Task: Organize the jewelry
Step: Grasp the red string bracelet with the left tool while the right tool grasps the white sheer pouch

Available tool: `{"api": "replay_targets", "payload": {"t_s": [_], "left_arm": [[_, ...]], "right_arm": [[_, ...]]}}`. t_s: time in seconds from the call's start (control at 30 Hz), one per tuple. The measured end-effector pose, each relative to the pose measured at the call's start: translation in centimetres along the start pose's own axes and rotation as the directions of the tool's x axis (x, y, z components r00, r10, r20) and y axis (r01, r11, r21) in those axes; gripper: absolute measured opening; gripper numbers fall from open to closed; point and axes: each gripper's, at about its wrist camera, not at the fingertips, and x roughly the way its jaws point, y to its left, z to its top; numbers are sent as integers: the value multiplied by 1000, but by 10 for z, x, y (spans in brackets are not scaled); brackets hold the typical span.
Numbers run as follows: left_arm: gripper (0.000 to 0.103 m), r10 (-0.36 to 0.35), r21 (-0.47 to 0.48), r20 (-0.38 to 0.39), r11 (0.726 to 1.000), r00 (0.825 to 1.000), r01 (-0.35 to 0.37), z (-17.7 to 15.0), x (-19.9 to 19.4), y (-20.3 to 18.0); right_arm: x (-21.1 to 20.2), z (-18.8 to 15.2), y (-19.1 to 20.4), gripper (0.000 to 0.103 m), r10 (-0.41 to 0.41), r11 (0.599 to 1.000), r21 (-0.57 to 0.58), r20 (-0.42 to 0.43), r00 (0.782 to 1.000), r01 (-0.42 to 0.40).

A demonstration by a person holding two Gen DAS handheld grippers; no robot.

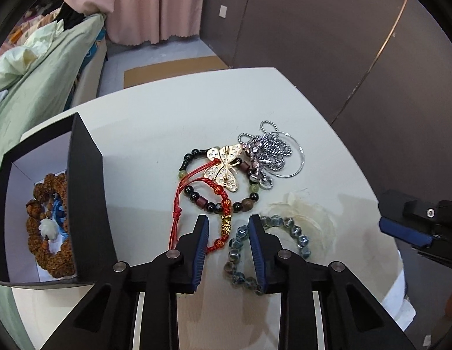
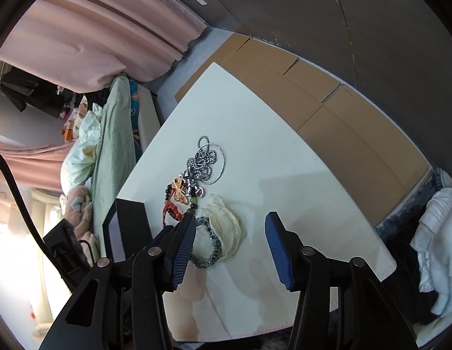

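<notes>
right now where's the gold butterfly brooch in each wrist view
Left wrist: the gold butterfly brooch lies at picture centre, on top of the dark bead bracelet, just left of the silver chain pile.
Right wrist: the brooch is small, left of centre, above the tip of the left-hand finger.
Shared landmark: the silver chain pile, touching the brooch's far side in both.

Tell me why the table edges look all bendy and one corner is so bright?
Left wrist view: the fisheye lens curves the table edge and leaves dark corners. Right wrist view: same curving, with washed-out glare at lower left; the jewelry pile looks small yet sharp.
</notes>
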Motion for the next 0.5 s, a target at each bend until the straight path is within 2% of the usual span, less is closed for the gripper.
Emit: {"api": "replay_targets", "payload": {"t_s": [0.13,0.27,0.43,0.47,0.5], "left_arm": [[28,-9,-17,-1,1000,1000,9,3,3,4],[17,-51,-24,-10,998,999,51,3,3,6],[12,-83,-70,-16,994,996,82,4,2,16],[0,-77,-71,-10,995,997,76,5,0,16],[0,-70,-70,-7,995,998,69,6,-2,17]], "right_arm": [[4,2,2,51,-21,1000,-20,-7,1000,21],[12,2,6,51,-38,998,-47,-23,999,37],[24,0,12,51,-62,995,-80,-51,997,58],[26,0,13,51,-70,994,-88,-55,996,65],[29,0,14,51,-81,993,-96,-59,995,75]]}}
